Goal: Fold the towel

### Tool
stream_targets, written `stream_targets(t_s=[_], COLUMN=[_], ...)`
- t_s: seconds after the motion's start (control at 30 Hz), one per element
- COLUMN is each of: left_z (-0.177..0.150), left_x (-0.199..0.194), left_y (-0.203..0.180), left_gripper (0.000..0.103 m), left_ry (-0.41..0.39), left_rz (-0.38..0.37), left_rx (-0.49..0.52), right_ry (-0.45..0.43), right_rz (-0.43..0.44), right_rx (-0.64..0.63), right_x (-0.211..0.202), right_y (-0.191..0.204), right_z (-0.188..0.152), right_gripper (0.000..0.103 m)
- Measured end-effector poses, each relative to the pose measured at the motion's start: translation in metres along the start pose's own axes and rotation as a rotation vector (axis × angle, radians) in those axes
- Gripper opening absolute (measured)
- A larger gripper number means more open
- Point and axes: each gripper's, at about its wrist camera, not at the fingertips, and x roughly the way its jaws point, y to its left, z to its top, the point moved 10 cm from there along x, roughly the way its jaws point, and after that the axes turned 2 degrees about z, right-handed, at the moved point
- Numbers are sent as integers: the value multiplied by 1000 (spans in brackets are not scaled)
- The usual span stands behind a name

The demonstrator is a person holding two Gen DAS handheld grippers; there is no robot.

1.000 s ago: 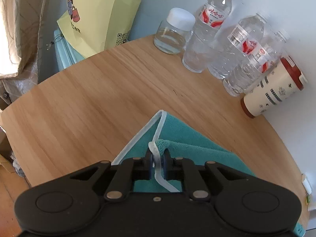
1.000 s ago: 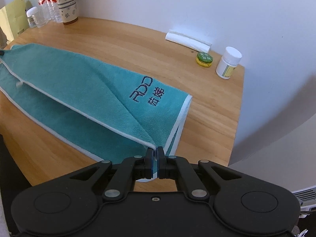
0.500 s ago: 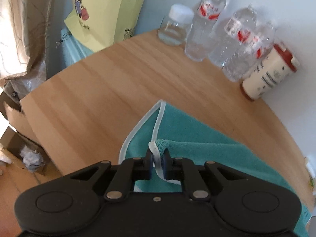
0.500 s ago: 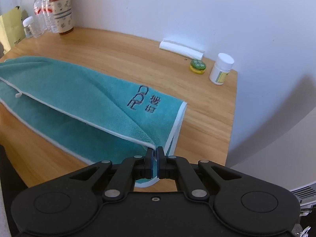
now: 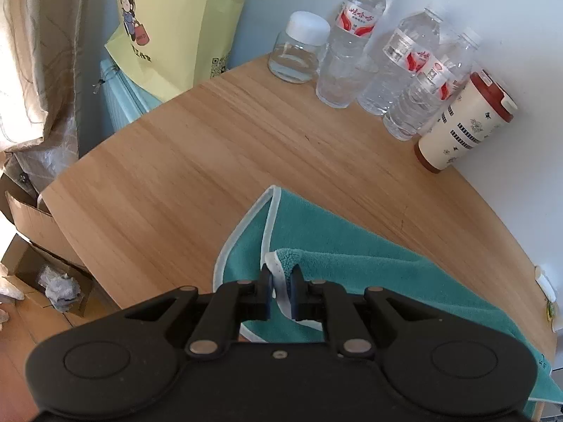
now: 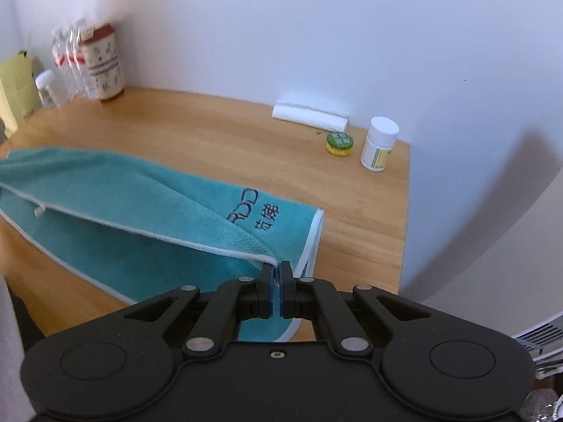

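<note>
White wall backs the wooden table (image 5: 197, 147) we work at, with a glass jar (image 5: 297, 52), three water bottles (image 5: 352, 45) and a patterned cup with a red lid (image 5: 464, 123) lined up along its far edge, and a yellow paper bag (image 5: 176, 24) leaning beyond the corner. Our teal towel (image 6: 140, 218) with pale piping lies lengthwise across the table, its near long edge lifted off the wood at both ends so the cloth forms a loose fold. Our left gripper (image 5: 280, 283) pinches the white-trimmed corner at one end, jaws pressed onto the hem. Our right gripper (image 6: 277, 277) clamps the corner at the other end, beside the dark embroidered lettering (image 6: 253, 207), jaws closed tight on the cloth. Near the right end of the table stand a white pill bottle (image 6: 380, 144), a small green tin (image 6: 339, 142) and a rolled white cloth (image 6: 309, 116).
</note>
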Motion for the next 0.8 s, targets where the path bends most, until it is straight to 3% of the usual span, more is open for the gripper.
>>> stream_targets(t_s=[0.17,0.3,0.5,0.63,0.8], left_z=[0,13,16,6,-13], left_x=[1,-2,-2,3,22], left_y=[6,1,-8,3,14], left_gripper=[9,8,9,9,9], left_ry=[28,12,17,42,69], left_rz=[-7,2,3,24,85], left_rx=[-42,2,51,38,92], right_ry=[-30,-57,-89,-29,80], right_rz=[12,7,-7,-19,-49], right_rx=[44,91,41,7,-11], right_x=[-10,-15,-20,-10,12], right_y=[5,-4,-5,-2,1], right_z=[0,9,31,9,-36], right_gripper=[2,2,2,2,2])
